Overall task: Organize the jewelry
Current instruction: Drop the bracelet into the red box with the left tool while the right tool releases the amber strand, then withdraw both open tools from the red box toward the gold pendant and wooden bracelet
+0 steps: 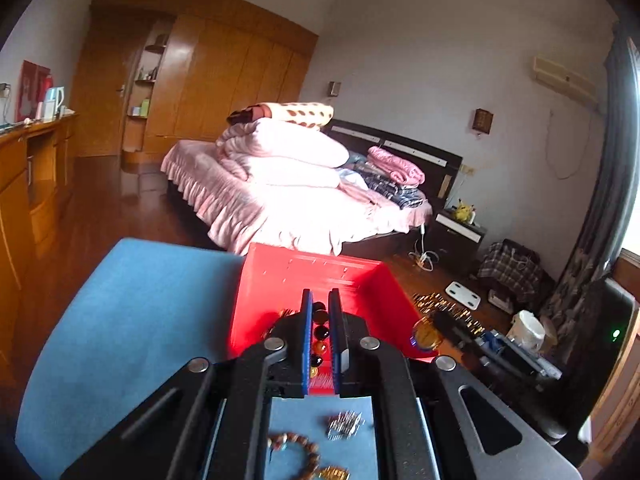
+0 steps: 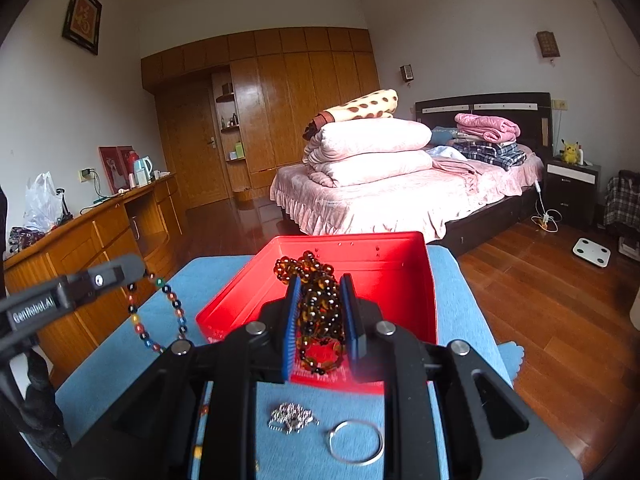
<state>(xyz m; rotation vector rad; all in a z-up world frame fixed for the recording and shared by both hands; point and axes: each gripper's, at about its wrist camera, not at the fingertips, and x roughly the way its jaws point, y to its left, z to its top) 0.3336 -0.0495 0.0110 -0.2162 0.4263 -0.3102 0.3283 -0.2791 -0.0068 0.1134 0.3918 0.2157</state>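
A red box point(image 2: 400, 276) stands open on a blue cloth point(image 2: 132, 356). My right gripper point(image 2: 320, 300) is shut on a bunch of amber-brown bead strands point(image 2: 320, 312), held over the box. My left gripper point(image 1: 321, 312) is shut on a strand of multicoloured beads point(image 1: 320, 334); in the right wrist view that strand point(image 2: 176, 312) hangs in a loop from the left gripper's fingertips point(image 2: 120, 270) left of the box. The red box also shows in the left wrist view point(image 1: 280, 280). On the cloth lie a silver chain pile point(image 2: 292, 416), a silver bangle point(image 2: 356, 442) and a wooden bead bracelet point(image 1: 296, 450).
A wooden dresser point(image 2: 100, 232) runs along the left wall. A bed with pink bedding point(image 2: 400, 188) stands beyond the box. A white scale point(image 2: 591, 251) lies on the wooden floor at right. The cloth's right edge point(image 2: 480, 320) drops to the floor.
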